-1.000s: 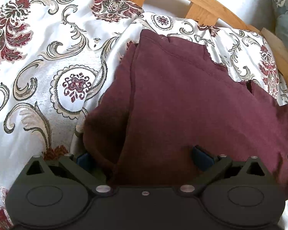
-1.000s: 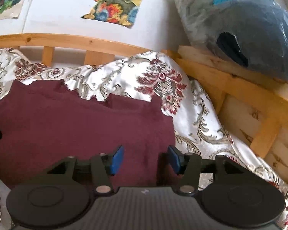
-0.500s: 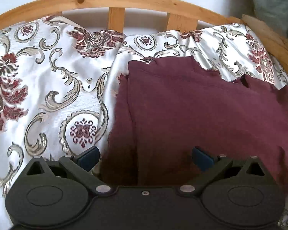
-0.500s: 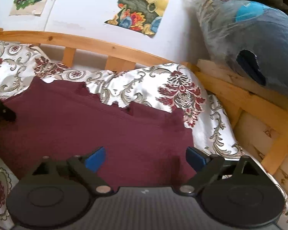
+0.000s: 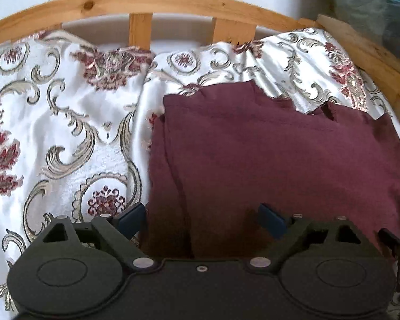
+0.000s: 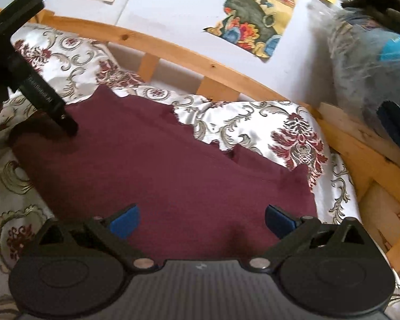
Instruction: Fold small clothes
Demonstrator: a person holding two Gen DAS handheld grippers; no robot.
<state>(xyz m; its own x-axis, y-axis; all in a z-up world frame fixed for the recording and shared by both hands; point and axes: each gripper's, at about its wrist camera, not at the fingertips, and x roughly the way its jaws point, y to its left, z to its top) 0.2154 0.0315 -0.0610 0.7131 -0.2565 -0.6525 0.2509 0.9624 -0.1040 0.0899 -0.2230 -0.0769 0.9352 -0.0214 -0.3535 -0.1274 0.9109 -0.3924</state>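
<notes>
Maroon garment (image 5: 280, 165) lies folded over on the patterned bedspread (image 5: 66, 133), a doubled layer at its nine o'clock edge. Left gripper (image 5: 202, 220) just narrowed slightly, right gripper (image 6: 202, 221) just spread wide; both are empty, with more folds likely left.

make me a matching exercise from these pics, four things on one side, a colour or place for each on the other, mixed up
Things:
1. garment
2. bedspread
3. bed rail
4. picture

Descriptions:
A. light wood, curved
B. on the white wall
C. maroon, lying flat on the bed
D. white with scroll and flower pattern

Pairs: 1-C, 2-D, 3-A, 4-B
</notes>
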